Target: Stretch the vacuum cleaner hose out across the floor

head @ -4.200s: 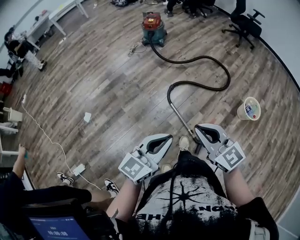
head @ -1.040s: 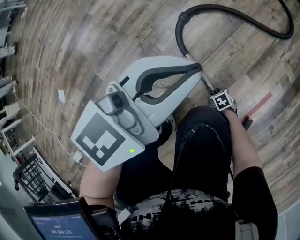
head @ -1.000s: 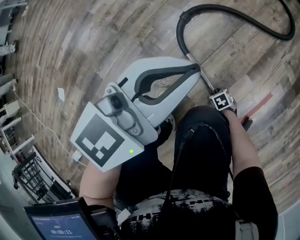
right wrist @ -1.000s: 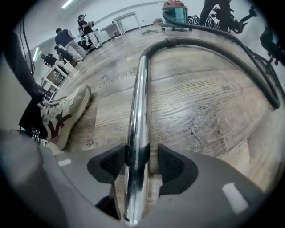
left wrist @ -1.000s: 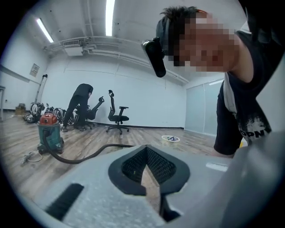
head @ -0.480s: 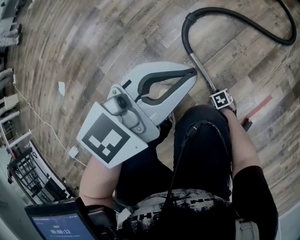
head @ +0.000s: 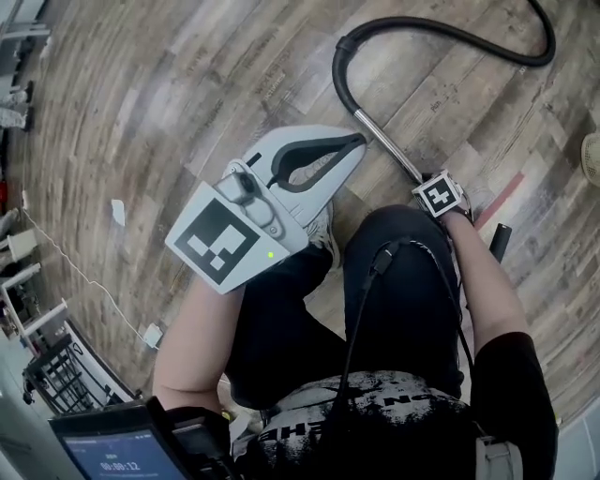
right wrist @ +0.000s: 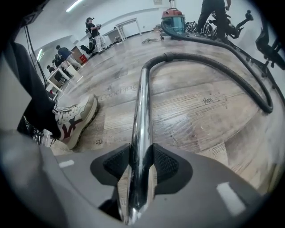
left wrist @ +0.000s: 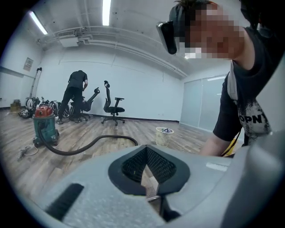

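A black ribbed hose curls across the wood floor from the red-topped vacuum cleaner to a chrome wand. In the right gripper view the wand runs straight out between the pads, and my right gripper is shut on it as its jaws finish closing. The head view shows only that gripper's marker cube, low at the wand's near end. My left gripper is held up in front of my body, shut with nothing in it. In its own view, the left gripper faces the vacuum cleaner and the hose.
My sneaker stands just left of the wand. A small bin sits on the floor to the right. Office chairs and a bent-over person are at the far wall. A white cable and power strip lie at the left.
The head view has swung, so the hose bend sits further left and higher. My left gripper has drifted down and shows smaller. The right gripper's cube stays at the wand.
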Tool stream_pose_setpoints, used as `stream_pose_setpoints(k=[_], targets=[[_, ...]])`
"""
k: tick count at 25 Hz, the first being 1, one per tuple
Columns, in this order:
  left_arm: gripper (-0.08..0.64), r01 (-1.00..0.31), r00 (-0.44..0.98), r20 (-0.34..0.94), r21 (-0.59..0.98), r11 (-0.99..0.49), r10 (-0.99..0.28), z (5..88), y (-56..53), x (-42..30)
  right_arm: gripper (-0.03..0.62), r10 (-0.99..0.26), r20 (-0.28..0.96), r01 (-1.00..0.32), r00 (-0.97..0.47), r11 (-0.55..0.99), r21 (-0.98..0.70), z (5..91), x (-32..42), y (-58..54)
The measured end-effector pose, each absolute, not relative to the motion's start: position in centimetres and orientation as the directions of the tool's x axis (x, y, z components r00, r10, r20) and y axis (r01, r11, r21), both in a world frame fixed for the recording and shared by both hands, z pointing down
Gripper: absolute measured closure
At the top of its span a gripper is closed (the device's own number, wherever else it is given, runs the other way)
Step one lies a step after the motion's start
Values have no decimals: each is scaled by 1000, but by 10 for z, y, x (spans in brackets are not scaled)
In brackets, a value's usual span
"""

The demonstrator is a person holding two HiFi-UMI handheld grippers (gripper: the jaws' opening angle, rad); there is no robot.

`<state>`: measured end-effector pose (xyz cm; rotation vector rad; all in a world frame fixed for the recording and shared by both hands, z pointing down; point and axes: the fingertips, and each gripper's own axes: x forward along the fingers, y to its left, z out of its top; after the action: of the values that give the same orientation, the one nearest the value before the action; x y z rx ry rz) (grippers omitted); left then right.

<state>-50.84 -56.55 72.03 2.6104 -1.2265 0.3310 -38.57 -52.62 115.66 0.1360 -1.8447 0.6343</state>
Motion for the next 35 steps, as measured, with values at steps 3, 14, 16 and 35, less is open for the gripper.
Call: stream_pose_setpoints(k=[3,14,16,35], targets=[[545,-776,629,354,227,-589,-692,743,-566,-506,420,151,912,-357,-381,886,-296,1137,-383,-549],[353,-786,618,600,479,-391,-508,885,-605,-498,423,92,935,-356,-342,908,-219,1091,-348,-594],[348,-812,583,637,481,-331,-505,921,-617,-499,423,84,936,-345,-342,915,-208,1083,-349,-601],[285,-46,469,229,971,236,-853,1064,-653,-442,423,81,947,-260,-312,951,-167,1008,-346,-601]])
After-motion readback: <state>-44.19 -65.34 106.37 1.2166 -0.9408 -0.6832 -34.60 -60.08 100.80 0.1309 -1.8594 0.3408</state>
